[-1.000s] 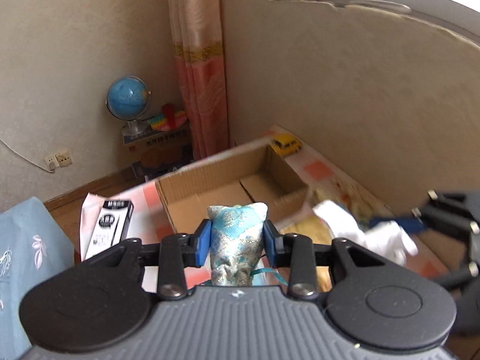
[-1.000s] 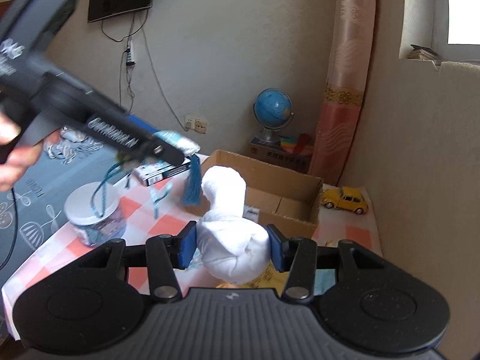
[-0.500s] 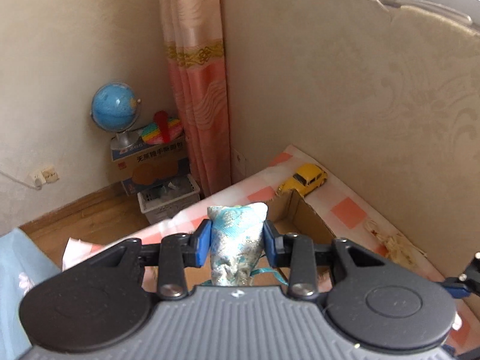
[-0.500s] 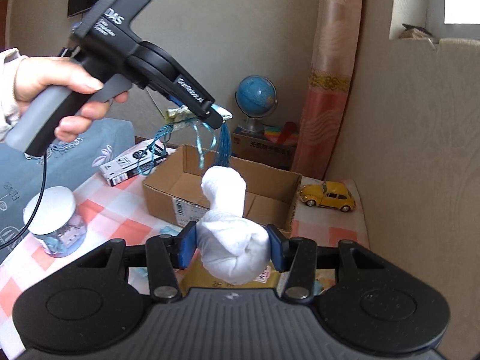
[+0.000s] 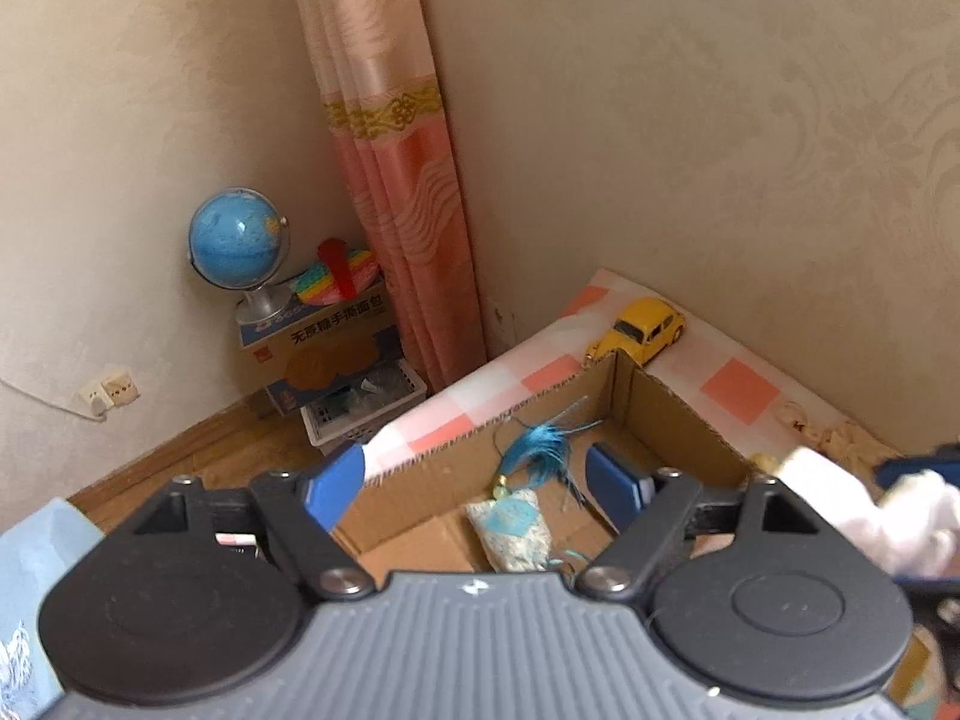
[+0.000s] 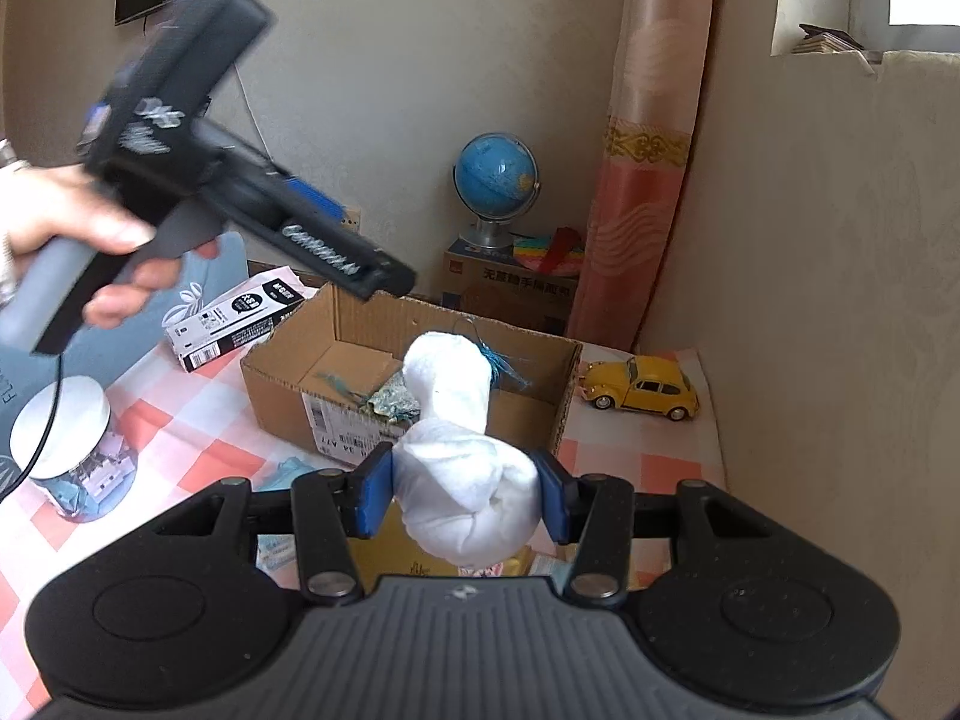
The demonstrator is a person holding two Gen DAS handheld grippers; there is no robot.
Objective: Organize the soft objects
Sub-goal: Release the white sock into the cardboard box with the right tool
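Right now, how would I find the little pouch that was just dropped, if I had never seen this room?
Find the open cardboard box on the checked tablecloth, beside the yellow toy car. On its floor lies a small blue-and-silver brocade sachet, under the open left gripper. Its bright blue tassel sets it apart from the plain white rolled sock clamped in the right gripper.

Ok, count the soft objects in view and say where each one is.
2. The blue pouch lies in the box, under the open left fingers. The white sock is clamped in the right fingers. Others may be hidden.
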